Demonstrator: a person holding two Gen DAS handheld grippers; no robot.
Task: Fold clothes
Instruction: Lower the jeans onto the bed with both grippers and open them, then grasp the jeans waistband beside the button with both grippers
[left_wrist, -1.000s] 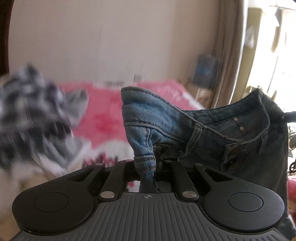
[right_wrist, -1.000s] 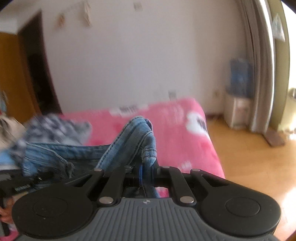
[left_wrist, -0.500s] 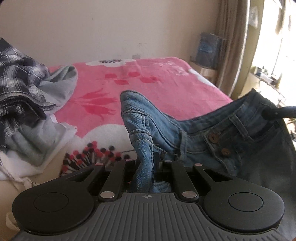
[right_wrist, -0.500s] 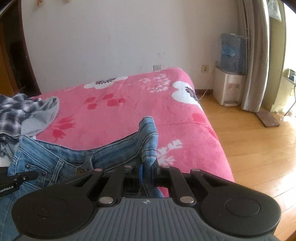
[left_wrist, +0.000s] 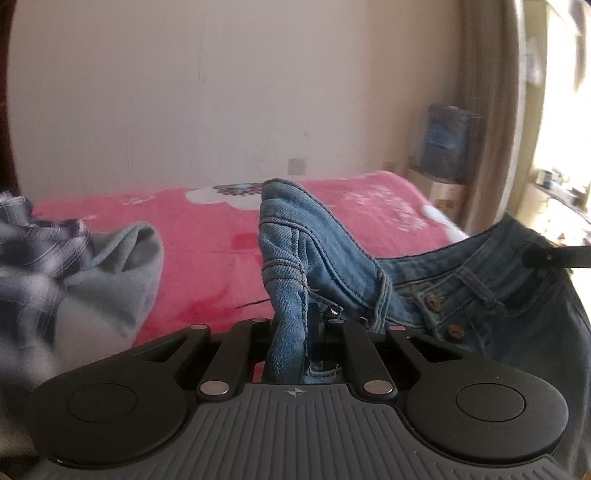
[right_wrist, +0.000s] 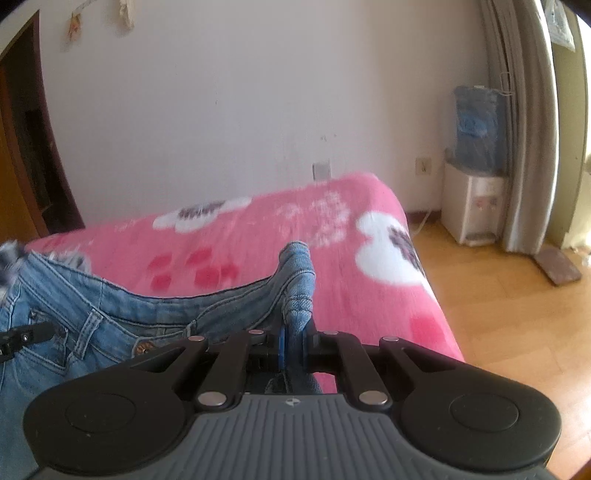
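Denim jeans (left_wrist: 325, 251) between opening left gripper (left_wrist: 295, 332), pinched in right gripper (right_wrist: 295, 332).

Plaid shirt (left_wrist: 33, 247) blurred, cut by left edge; jeans (right_wrist: 74, 317) legs out of frame.

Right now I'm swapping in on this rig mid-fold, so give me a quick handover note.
Left claw: jaws opening, a fold of the jeans waistband between them, a gap showing on one side.
Right claw: shut on the other end of the waistband.
Jeans hang between both claws over the pink blanket; plaid shirt and grey garment lie unfolded at its left.
Done: jeans picked up. Left: lay flat, fold, then the rest.
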